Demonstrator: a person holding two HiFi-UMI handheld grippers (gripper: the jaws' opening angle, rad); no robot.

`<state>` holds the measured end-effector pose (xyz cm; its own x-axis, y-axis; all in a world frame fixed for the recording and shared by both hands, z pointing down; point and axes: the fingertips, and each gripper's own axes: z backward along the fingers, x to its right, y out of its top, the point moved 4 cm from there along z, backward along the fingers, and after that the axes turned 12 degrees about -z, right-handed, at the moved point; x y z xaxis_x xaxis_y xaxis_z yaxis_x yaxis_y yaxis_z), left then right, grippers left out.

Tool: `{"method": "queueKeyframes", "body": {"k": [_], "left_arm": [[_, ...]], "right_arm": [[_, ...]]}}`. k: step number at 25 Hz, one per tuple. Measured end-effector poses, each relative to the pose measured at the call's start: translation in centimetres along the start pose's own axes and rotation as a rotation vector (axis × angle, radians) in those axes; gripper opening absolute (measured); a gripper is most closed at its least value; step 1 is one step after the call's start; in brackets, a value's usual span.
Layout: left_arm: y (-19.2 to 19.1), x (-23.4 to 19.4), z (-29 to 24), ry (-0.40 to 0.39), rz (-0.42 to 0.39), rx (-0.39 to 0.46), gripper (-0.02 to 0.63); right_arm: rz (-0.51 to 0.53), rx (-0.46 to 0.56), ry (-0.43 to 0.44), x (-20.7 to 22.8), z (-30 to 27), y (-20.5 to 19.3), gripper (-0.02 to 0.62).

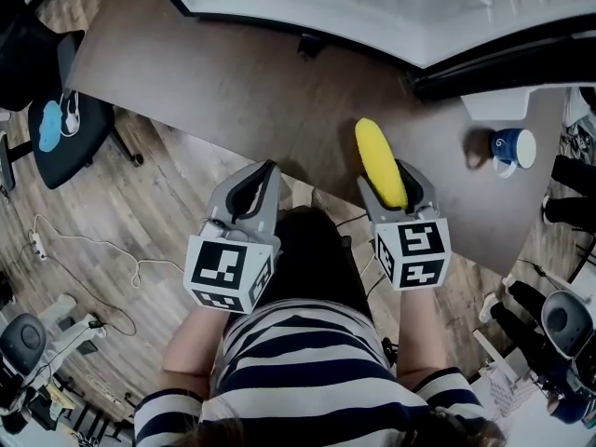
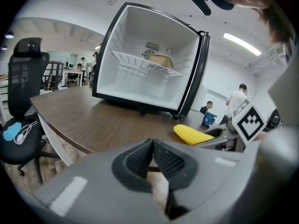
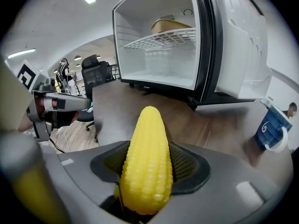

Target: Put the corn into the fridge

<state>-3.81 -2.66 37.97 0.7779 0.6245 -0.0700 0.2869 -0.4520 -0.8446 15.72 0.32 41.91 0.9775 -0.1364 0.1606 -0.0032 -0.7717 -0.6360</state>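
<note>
A yellow corn cob point(image 1: 380, 161) lies on the brown table point(image 1: 233, 91), pointing toward the open white fridge point(image 1: 372, 7). My right gripper point(image 1: 391, 179) reaches around the cob's near end. In the right gripper view the corn point(image 3: 147, 157) sits between the wide-spread jaws, and a dark gap shows beside the left pad, so the pads do not clamp it. My left gripper point(image 1: 264, 170) hovers at the table's near edge, shut and empty, its pads point(image 2: 140, 160) meeting at the tip. The fridge point(image 2: 154, 59) has a wire shelf with a tan object at the back.
A blue and white mug point(image 1: 514, 147) stands on the table right of the corn. A black office chair point(image 1: 65, 128) stands on the wooden floor at the left, with cables beside it. The fridge door point(image 3: 243, 45) hangs open on the right.
</note>
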Motion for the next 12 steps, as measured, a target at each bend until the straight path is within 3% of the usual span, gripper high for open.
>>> {"method": "queueKeyframes", "body": {"k": [12], "left_arm": [[-0.32,-0.10,0.23,0.031,0.004,-0.005,0.000]], "right_arm": [[0.043,0.017,0.031,-0.28,0.14,-0.08,0.256]]}}
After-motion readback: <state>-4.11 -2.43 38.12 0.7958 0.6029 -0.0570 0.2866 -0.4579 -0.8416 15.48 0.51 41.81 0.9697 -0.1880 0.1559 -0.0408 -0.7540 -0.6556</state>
